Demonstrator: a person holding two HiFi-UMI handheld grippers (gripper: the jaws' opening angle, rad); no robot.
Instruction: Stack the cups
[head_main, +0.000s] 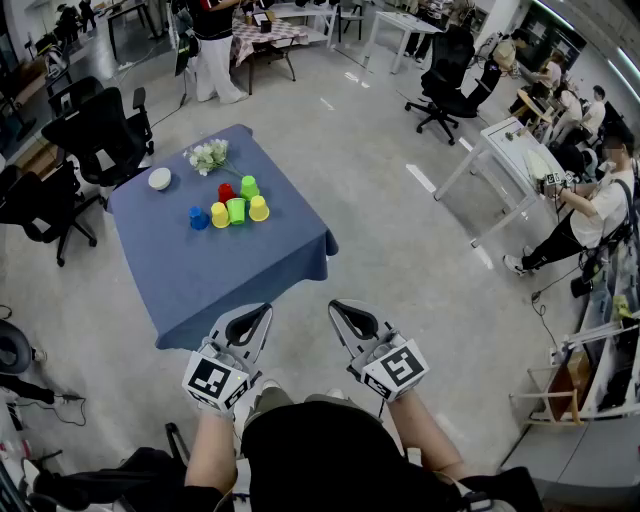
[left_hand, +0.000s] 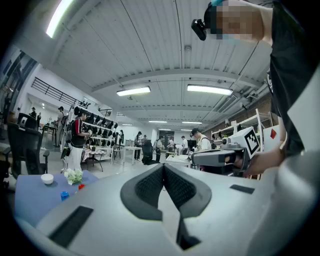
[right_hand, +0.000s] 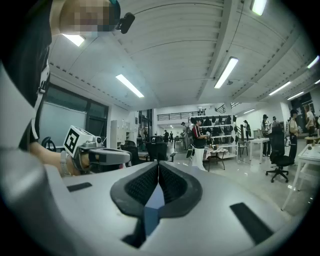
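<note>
Several plastic cups stand together on the blue-clothed table (head_main: 230, 275) in the head view: a blue cup (head_main: 198, 217), two yellow cups (head_main: 219, 214) (head_main: 258, 208), a lime cup (head_main: 236, 210), a red cup (head_main: 226, 192) and a green cup (head_main: 249, 187). My left gripper (head_main: 263, 312) and right gripper (head_main: 336, 307) hover side by side short of the table's near edge, well away from the cups. Both are shut with nothing between the jaws. In the left gripper view (left_hand: 163, 167) the blue cup (left_hand: 64, 195) and red cup (left_hand: 81, 186) show far left. The right gripper view (right_hand: 158, 165) shows no cups.
A white bowl (head_main: 160, 179) and a bunch of white flowers (head_main: 208, 156) sit at the table's far corner. Black office chairs (head_main: 100, 135) stand left of the table. A white desk (head_main: 505, 150) and people are off to the right. Bare floor surrounds the table.
</note>
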